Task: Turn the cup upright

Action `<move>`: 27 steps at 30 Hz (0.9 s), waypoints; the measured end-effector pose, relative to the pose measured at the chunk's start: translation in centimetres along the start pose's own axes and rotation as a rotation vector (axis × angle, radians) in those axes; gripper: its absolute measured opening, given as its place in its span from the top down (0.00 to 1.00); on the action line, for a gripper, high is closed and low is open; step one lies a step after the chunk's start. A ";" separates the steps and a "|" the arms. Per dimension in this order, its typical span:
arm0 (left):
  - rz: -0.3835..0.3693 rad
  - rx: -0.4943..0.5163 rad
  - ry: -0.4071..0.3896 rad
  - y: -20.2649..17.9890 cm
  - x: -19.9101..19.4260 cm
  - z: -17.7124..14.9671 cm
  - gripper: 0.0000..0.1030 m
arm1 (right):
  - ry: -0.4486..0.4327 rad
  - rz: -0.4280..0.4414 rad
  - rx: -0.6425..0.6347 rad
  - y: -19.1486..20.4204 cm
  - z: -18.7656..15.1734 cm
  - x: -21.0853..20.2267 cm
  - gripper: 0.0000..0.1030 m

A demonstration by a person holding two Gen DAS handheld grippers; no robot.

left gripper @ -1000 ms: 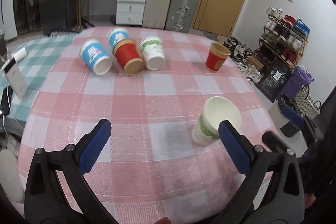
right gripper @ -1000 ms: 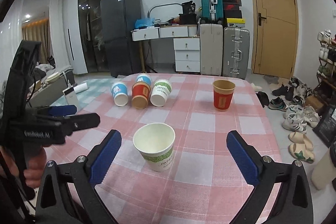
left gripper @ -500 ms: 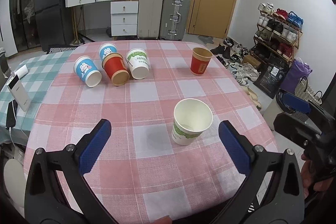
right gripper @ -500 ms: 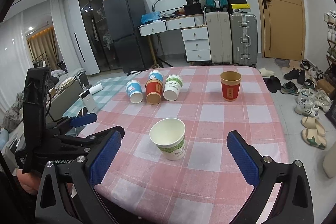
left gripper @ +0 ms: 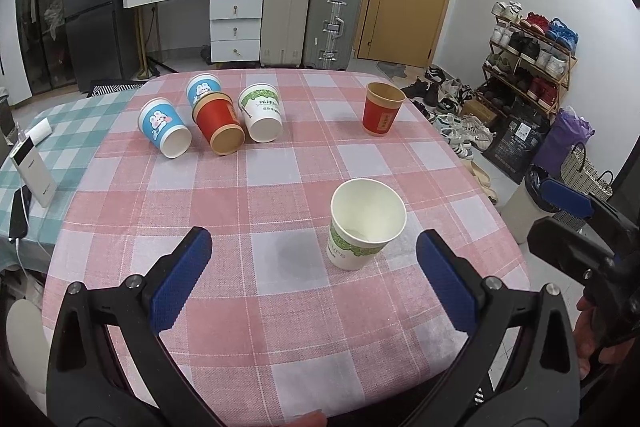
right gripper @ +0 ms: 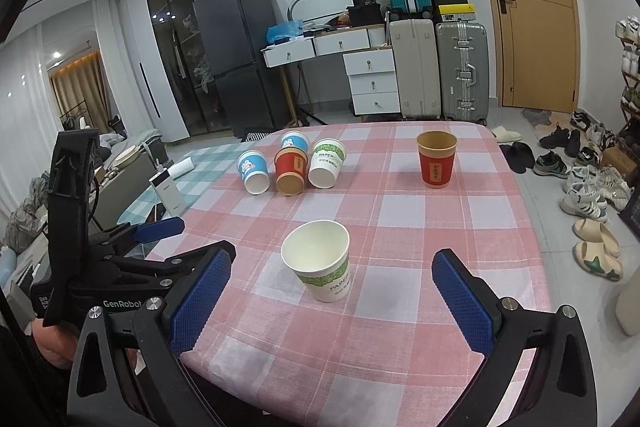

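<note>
A white cup with a green band (left gripper: 362,227) (right gripper: 322,263) stands upright near the table's front edge. A red cup (left gripper: 381,115) (right gripper: 436,159) stands upright at the far right. Further back lie several cups on their sides: a blue one (left gripper: 165,127) (right gripper: 253,171), a red one (left gripper: 218,129) (right gripper: 291,173), a white-green one (left gripper: 262,113) (right gripper: 326,163), and another blue one (left gripper: 202,89) behind. My left gripper (left gripper: 314,283) and right gripper (right gripper: 332,303) are both open and empty, held back over the front edge, apart from the cups.
The table has a pink checked cloth (left gripper: 280,179). A power bank (left gripper: 34,171) and phone lie on a green checked surface at the left. Shoes and a rack (left gripper: 528,55) stand on the right; suitcases and drawers (right gripper: 440,67) stand behind.
Both grippers have pulled back and up from the white-green cup, which stays upright on the table. The table now looks farther away in both views.
</note>
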State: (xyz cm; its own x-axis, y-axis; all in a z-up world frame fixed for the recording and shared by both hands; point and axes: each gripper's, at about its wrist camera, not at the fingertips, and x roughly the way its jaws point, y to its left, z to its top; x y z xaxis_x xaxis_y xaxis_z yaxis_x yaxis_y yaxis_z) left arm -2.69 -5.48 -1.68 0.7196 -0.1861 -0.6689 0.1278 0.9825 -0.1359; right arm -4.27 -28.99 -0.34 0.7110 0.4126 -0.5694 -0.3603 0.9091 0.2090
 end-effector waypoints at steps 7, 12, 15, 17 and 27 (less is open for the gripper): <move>0.007 0.003 0.001 0.1 0.3 0.2 0.01 | -0.002 -0.008 -0.002 -0.2 0.0 -0.1 0.00; 0.010 0.006 0.001 0.1 0.3 0.3 0.01 | -0.002 -0.010 -0.002 -0.3 -0.1 -0.3 0.00; 0.011 0.006 0.002 0.1 0.2 0.3 0.01 | -0.003 -0.010 -0.003 -0.3 -0.1 -0.2 0.00; 0.011 0.006 0.001 0.1 0.3 0.3 0.01 | -0.002 -0.009 -0.002 -0.3 -0.1 -0.2 0.00; 0.011 0.007 0.006 0.2 0.5 0.4 0.01 | -0.001 -0.011 -0.006 -0.5 0.2 -0.6 0.00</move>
State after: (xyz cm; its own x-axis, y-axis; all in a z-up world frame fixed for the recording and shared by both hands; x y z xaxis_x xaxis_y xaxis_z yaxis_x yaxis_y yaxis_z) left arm -2.07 -5.37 -1.73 0.7173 -0.1750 -0.6745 0.1244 0.9846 -0.1231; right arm -4.40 -29.71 0.01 0.7156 0.4028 -0.5707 -0.3560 0.9132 0.1982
